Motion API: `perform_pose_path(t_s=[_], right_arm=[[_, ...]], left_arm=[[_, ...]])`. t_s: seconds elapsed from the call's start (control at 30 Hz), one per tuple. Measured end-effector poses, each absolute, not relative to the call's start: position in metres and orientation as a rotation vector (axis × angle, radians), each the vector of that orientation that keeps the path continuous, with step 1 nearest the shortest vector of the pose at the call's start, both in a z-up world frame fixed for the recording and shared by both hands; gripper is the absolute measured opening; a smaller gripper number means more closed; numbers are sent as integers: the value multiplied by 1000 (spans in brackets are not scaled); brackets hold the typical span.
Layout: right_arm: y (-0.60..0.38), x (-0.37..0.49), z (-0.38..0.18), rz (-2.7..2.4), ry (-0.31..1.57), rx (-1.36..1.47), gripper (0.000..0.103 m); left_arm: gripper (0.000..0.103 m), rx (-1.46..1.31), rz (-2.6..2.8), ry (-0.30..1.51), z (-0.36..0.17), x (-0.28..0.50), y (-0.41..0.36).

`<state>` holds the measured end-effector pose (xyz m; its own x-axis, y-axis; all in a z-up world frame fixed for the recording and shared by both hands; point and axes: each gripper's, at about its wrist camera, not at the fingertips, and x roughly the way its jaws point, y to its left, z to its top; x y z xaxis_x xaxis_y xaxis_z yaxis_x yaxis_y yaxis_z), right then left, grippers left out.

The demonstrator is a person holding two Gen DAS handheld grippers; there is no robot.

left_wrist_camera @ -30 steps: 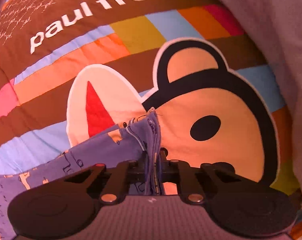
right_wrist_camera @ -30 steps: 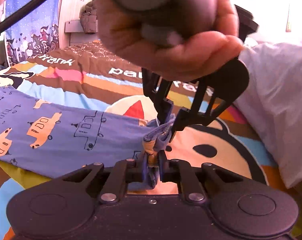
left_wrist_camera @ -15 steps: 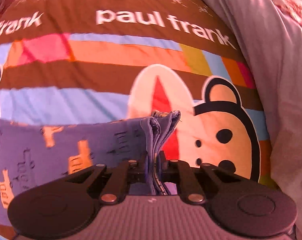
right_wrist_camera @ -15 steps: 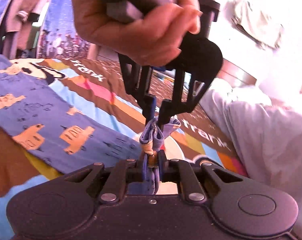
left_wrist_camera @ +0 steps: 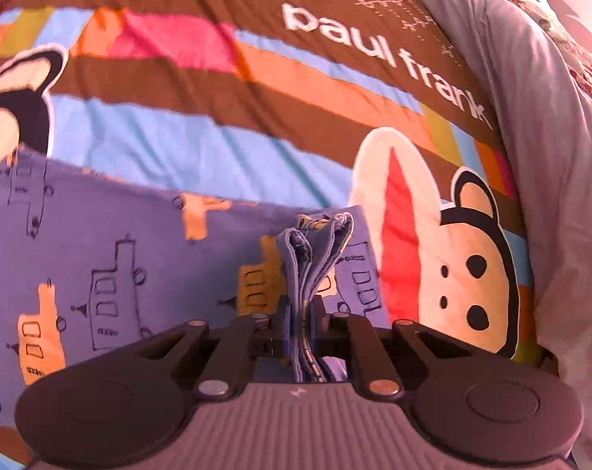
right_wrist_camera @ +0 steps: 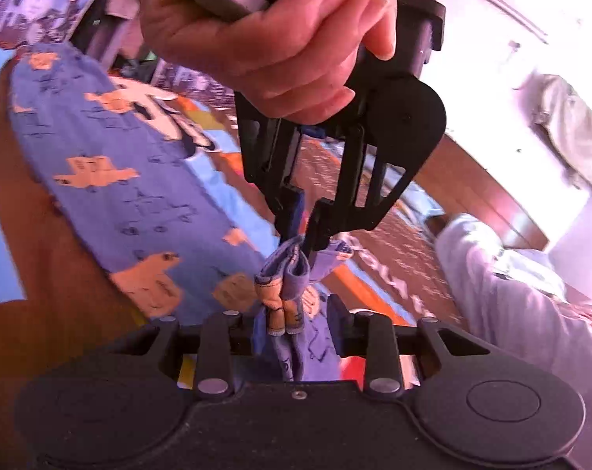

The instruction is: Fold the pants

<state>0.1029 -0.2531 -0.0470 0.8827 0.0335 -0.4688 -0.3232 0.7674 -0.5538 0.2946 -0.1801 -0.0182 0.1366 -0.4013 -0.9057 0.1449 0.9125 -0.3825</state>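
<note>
Right wrist view: my right gripper (right_wrist_camera: 296, 325) is opening, jaws slack beside the bunched cuffs of the blue cotton pants with orange vehicle prints (right_wrist_camera: 139, 196). My left gripper (left_wrist_camera: 302, 313) pinches those cuffs directly above; the legs trail leftward across the striped cartoon bedspread (left_wrist_camera: 202, 145).

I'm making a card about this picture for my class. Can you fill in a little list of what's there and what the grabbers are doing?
surface: striped bedspread with cartoon monkey face
clothing: blue pants with orange vehicle prints, spread on bedspread
left gripper: shut on bunched pants edge
right gripper: jaws opening, pants edge between them
hand: holds left gripper's handle, seen from right camera
beside: pale cloth along right side
</note>
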Motion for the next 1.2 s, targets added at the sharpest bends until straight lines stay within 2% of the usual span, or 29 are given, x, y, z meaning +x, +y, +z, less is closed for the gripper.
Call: perform_pose_path(t_s=[0.13,0.3,0.53,0.7,1.03,1.2], right_arm=[[-247,103,-54,265,512,-686,12],[-244,110,-64,312,590,-670,12],[-242,112,-70,330,617,-664,13],[-243,109,-71,324,613,-674,13],[-232,102,-78,314,594,-754,12],[-226,98,-84,300,573,-817,12]], left_arm=[[10,-242,-412,1380,-37,291,-165],[12,-188,-458,1290,-57,275,-161],[21,-248,-524,1195,-66,265,-145],[24,-320,-548,1163,-72,262,-135],[13,-421,-552,1152,-86,264,-118],[12,-404,-542,1167,-83,266,-121]])
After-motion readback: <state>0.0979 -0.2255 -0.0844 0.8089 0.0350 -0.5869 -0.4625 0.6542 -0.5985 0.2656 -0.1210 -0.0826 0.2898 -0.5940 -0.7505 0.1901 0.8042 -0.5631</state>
